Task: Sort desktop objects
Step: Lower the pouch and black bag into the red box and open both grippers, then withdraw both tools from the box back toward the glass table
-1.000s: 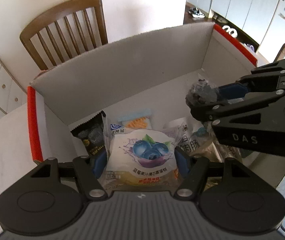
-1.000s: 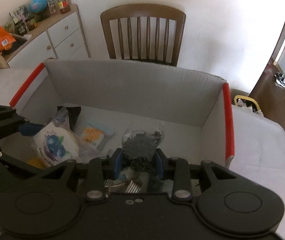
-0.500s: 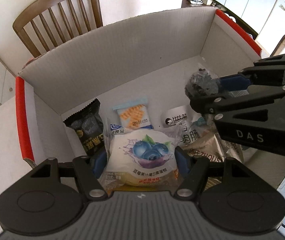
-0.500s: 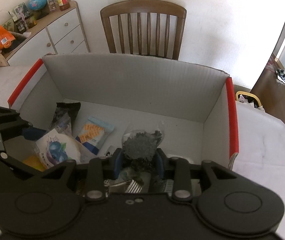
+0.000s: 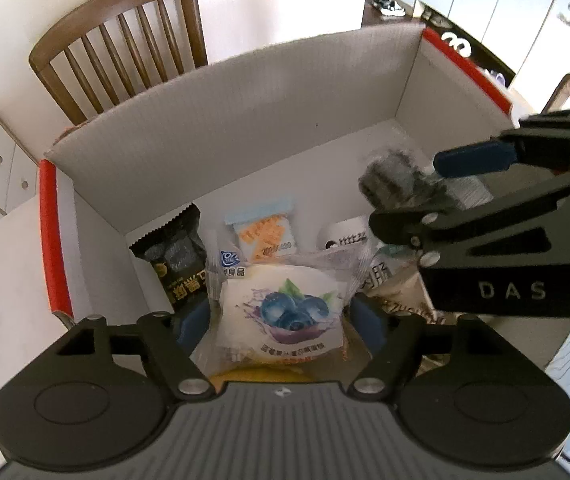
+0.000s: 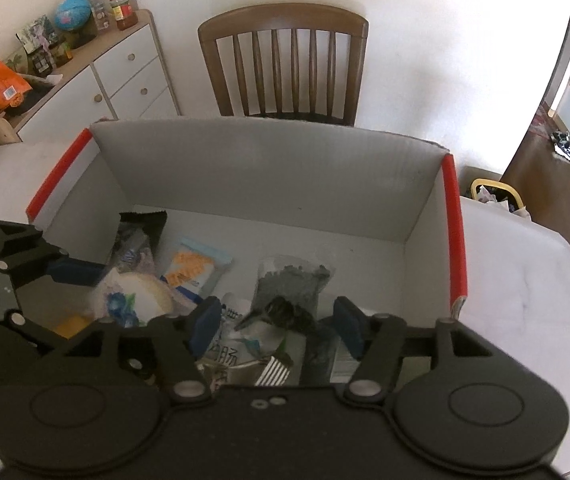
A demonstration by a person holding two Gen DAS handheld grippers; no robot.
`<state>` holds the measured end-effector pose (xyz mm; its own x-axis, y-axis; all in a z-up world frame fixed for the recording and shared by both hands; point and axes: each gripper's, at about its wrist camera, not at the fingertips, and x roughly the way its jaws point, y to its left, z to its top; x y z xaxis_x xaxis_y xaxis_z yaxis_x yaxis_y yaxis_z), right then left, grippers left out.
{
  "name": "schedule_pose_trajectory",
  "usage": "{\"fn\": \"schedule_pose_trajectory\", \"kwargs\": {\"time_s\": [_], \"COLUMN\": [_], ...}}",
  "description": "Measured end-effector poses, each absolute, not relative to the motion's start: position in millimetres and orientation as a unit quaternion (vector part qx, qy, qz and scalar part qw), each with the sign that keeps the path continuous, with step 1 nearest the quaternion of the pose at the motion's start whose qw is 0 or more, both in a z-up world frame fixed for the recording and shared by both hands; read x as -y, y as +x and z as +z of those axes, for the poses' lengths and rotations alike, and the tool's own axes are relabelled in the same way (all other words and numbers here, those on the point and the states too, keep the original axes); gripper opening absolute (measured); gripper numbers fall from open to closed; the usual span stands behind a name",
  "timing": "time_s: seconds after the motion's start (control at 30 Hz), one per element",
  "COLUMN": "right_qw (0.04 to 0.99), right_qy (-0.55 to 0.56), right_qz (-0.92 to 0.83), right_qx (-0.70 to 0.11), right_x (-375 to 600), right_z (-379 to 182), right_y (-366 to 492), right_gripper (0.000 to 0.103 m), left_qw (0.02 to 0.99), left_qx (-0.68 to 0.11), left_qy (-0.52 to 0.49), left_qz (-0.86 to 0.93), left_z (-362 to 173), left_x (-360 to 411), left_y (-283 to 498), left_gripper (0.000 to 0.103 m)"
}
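Note:
A white cardboard box (image 5: 245, 128) with red-taped edges holds several snack packets. My left gripper (image 5: 281, 320) is shut on a blueberry bun packet (image 5: 285, 316) over the box's near side. My right gripper (image 6: 277, 320) is open above the box; it also shows in the left wrist view (image 5: 437, 184). A clear bag of dark bits (image 6: 289, 284) sits between its spread fingers, blurred in the left wrist view (image 5: 393, 178). Whether the bag touches a finger I cannot tell.
In the box lie a black packet (image 5: 177, 252), an orange-and-blue packet (image 5: 265, 228) and white packets (image 5: 389, 276). A wooden chair (image 6: 285, 64) stands behind the box. A white cabinet (image 6: 125, 76) with clutter is at the back left. The white table (image 6: 517, 280) extends to the right.
My right gripper's jaws have spread apart and let go of the dark bag, which has dropped lower. Both grippers have moved further over the box. The left still holds the bun packet.

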<state>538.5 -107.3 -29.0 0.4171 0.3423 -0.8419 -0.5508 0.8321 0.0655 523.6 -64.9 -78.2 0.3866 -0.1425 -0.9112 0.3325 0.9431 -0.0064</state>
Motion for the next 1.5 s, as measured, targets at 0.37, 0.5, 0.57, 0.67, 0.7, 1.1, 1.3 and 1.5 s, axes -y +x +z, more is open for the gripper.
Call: {"fn": "schedule_pose_trajectory", "kwargs": {"time_s": [0.37, 0.5, 0.57, 0.67, 0.7, 1.1, 1.3, 1.5], "right_qw": [0.845, 0.847, 0.849, 0.851, 0.852, 0.857, 0.858, 0.858], "right_qy": [-0.093, -0.095, -0.093, -0.089, -0.088, -0.097, -0.103, -0.103], "right_qz": [0.264, 0.265, 0.266, 0.269, 0.271, 0.295, 0.309, 0.322], "right_qx": [-0.456, -0.451, -0.447, -0.442, -0.440, -0.412, -0.398, -0.387], "right_x": [116.9, 118.4, 119.6, 122.1, 122.9, 138.0, 147.7, 159.5], "right_z": [-5.4, 1.7, 7.1, 15.7, 18.8, 55.5, 68.0, 78.7], "right_y": [533.7, 529.1, 526.7, 522.0, 519.9, 485.5, 463.1, 442.3], "right_gripper": [0.065, 0.065, 0.065, 0.065, 0.065, 0.065, 0.065, 0.068], "left_qw": [0.844, 0.848, 0.851, 0.855, 0.857, 0.872, 0.882, 0.890], "left_qx": [-0.517, -0.509, -0.505, -0.499, -0.496, -0.470, -0.452, -0.440], "left_qy": [0.057, 0.057, 0.055, 0.052, 0.053, 0.043, 0.043, 0.032], "left_qz": [-0.135, -0.133, -0.131, -0.131, -0.131, -0.127, -0.124, -0.112], "left_z": [-56.2, -45.2, -38.6, -27.5, -23.8, 16.7, 35.0, 45.4], "left_x": [58.0, 59.9, 59.9, 59.8, 59.8, 59.7, 60.7, 55.5], "left_y": [516.2, 509.8, 505.3, 497.3, 494.5, 451.2, 423.6, 396.5], "left_gripper": [0.087, 0.087, 0.087, 0.087, 0.087, 0.087, 0.087, 0.087]}}
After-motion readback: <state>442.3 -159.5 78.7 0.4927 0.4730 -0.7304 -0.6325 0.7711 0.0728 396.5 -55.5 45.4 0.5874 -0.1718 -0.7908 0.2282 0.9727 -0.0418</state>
